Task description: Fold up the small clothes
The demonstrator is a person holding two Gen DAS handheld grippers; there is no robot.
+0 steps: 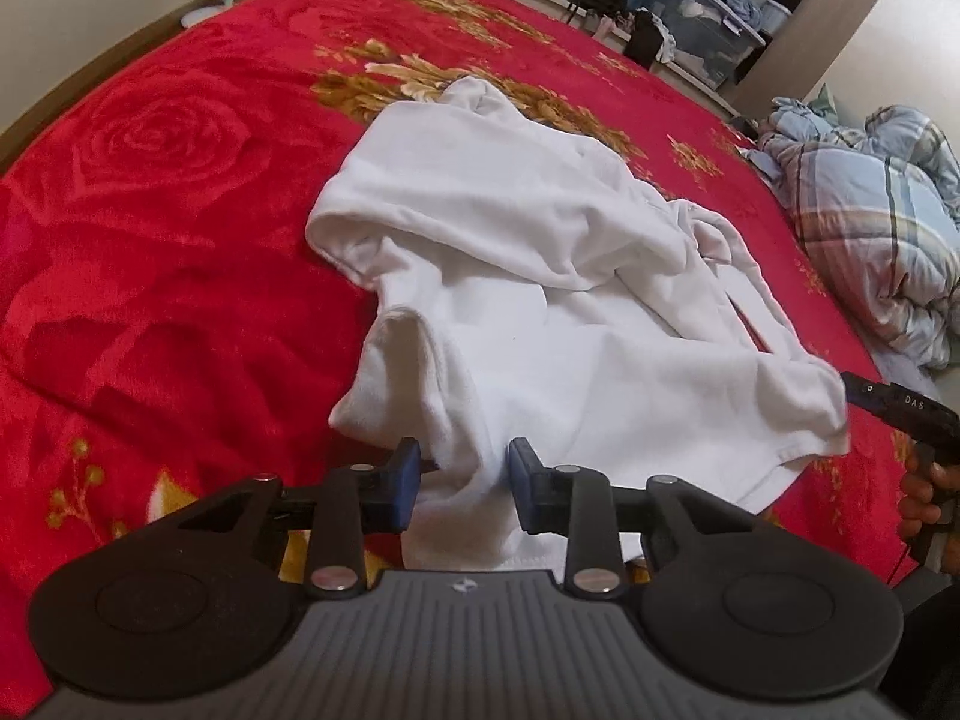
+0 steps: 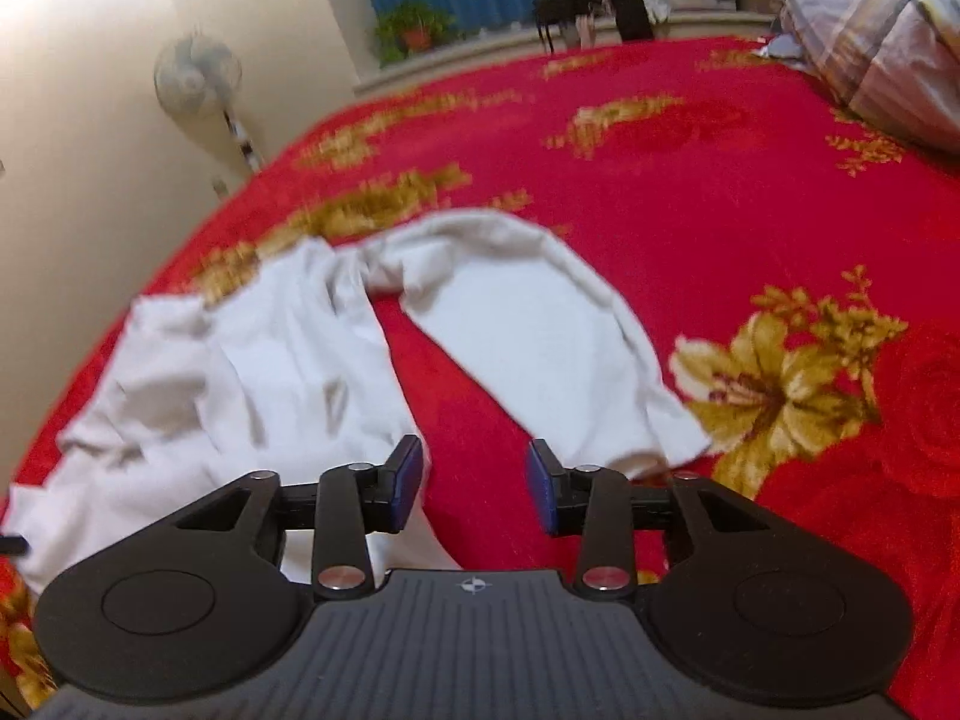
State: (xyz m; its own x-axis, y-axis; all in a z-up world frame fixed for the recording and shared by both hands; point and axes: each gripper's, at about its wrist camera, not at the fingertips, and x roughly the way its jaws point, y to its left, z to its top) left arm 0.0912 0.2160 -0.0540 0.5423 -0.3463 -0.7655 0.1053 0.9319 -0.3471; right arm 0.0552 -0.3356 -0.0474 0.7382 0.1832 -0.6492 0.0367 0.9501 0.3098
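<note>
A white garment (image 1: 540, 276) lies mid-frame on the red bed (image 1: 150, 210); both the left gripper (image 1: 462, 480) and right gripper (image 2: 474, 480) gape empty at its near edge.

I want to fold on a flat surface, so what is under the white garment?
The white garment lies crumpled on a red floral blanket, which shows all around it and through a gap between its parts. Whatever lies under the cloth itself is covered.

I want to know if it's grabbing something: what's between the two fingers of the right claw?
Only bare red blanket, in the right wrist view. The right claw stands open, with the white garment lying to either side of the gap.
</note>
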